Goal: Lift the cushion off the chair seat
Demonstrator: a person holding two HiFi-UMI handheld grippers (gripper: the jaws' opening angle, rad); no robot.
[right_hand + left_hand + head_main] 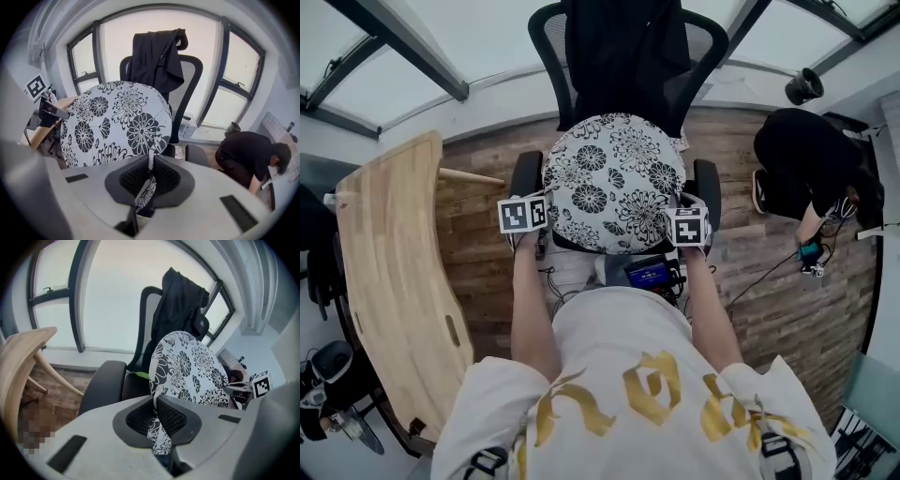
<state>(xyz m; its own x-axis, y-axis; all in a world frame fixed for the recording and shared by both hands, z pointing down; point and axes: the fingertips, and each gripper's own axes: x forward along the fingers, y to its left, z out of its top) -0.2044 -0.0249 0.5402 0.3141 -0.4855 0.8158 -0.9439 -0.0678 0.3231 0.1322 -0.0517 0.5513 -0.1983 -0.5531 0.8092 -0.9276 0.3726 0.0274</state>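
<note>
A round white cushion (612,181) with black flowers hangs above the seat of a black office chair (705,183). My left gripper (536,232) is shut on the cushion's left edge, and my right gripper (675,230) is shut on its right edge. In the left gripper view the flowered fabric (185,369) runs pinched between the dark pads (174,417). In the right gripper view the cushion (115,124) tilts up with its edge clamped between the pads (164,176). A black jacket (623,47) drapes over the chair's mesh back.
A curved wooden table (394,281) stands to the left of the chair. A person in black (811,173) crouches on the wooden floor at the right, by cables. Large windows (154,33) lie behind the chair.
</note>
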